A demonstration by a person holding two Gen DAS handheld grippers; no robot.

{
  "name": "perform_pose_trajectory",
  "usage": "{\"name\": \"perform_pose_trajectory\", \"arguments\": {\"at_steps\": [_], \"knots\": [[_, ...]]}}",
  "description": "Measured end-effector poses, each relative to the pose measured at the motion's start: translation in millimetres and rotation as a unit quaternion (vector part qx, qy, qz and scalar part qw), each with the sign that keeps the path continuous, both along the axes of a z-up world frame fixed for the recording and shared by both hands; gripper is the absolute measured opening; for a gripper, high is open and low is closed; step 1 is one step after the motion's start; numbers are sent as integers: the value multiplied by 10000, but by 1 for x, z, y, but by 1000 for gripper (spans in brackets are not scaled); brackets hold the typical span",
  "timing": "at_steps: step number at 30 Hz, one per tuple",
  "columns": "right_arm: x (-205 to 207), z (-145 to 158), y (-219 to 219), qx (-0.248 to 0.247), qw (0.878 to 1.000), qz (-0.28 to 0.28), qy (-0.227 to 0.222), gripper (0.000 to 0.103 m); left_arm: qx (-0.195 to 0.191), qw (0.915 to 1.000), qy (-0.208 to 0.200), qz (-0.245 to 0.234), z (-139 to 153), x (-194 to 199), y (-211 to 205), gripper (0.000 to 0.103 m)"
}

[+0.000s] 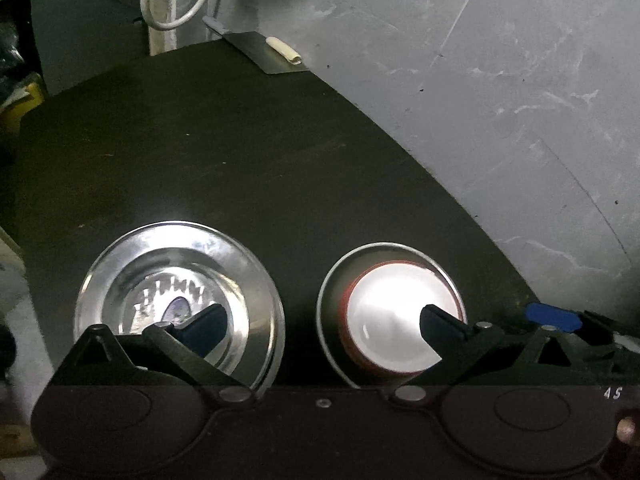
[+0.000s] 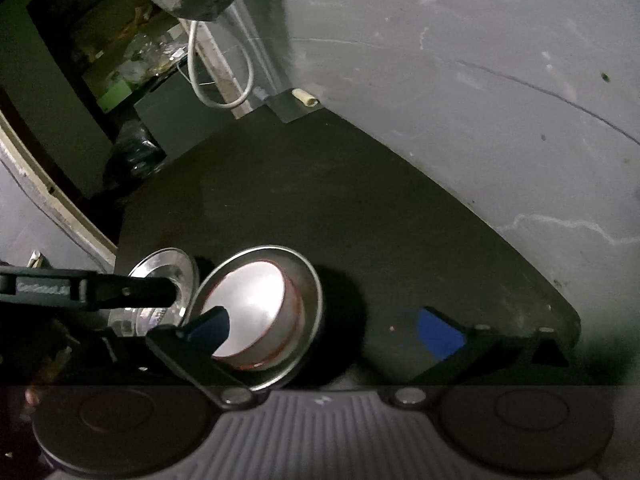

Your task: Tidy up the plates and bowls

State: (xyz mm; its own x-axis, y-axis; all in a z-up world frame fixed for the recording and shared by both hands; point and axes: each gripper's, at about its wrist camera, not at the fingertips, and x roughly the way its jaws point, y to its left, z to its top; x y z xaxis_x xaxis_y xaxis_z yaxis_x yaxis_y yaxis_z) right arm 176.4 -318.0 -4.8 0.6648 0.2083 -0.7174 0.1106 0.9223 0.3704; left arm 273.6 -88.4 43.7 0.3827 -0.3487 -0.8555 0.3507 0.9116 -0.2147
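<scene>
On the dark tabletop (image 1: 240,160) stand two steel dishes side by side. The left one is a shiny steel plate (image 1: 180,272) with a smaller dish nested in it. The right one is a steel bowl (image 1: 332,300) holding a white bowl with a red rim (image 1: 396,304). My left gripper (image 1: 322,322) is open, its blue-padded fingers hovering over the two dishes, one over each. In the right wrist view my right gripper (image 2: 324,332) is open, straddling the near right wall of the steel bowl (image 2: 308,304), with the white bowl (image 2: 252,304) inside and the plate (image 2: 164,264) beyond.
A grey wall (image 1: 480,80) borders the table on the right. A small metal sheet with a cream roll (image 1: 280,50) lies at the far table corner. A white cable (image 1: 180,0) hangs behind. Dark clutter fills the left background (image 2: 120,60).
</scene>
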Motion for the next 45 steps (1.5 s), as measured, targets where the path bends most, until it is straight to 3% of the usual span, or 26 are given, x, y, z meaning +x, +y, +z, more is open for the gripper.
{"name": "perform_pose_trajectory", "arguments": {"at_steps": [10, 15, 22, 26, 30, 34, 40, 45], "knots": [[-7, 0, -15, 152, 9995, -143, -233, 103, 348, 9985, -176, 388, 9, -25, 7, 102], [-7, 9, -8, -226, 9992, -181, -274, 103, 641, 9966, -295, 416, 23, -32, 13, 102], [-15, 27, 15, -939, 9949, -371, -45, 103, 424, 9973, -409, 443, 34, -46, 28, 102], [-33, 36, 32, -1354, 9905, -233, 18, 103, 119, 9978, -281, 595, 27, -56, 38, 102], [-37, 38, 39, -1614, 9866, -191, 140, 103, 127, 9972, -91, 729, 16, -61, 39, 102], [-20, 39, 32, -1669, 9858, -118, 109, 103, 415, 9958, -122, 813, 13, -59, 33, 102], [6, 35, 10, -1633, 9859, 353, 84, 103, 457, 9945, -74, 945, 13, -53, 14, 102], [23, 26, -6, -1565, 9845, 780, 110, 103, 804, 9884, -84, 1284, 10, -56, -2, 102]]}}
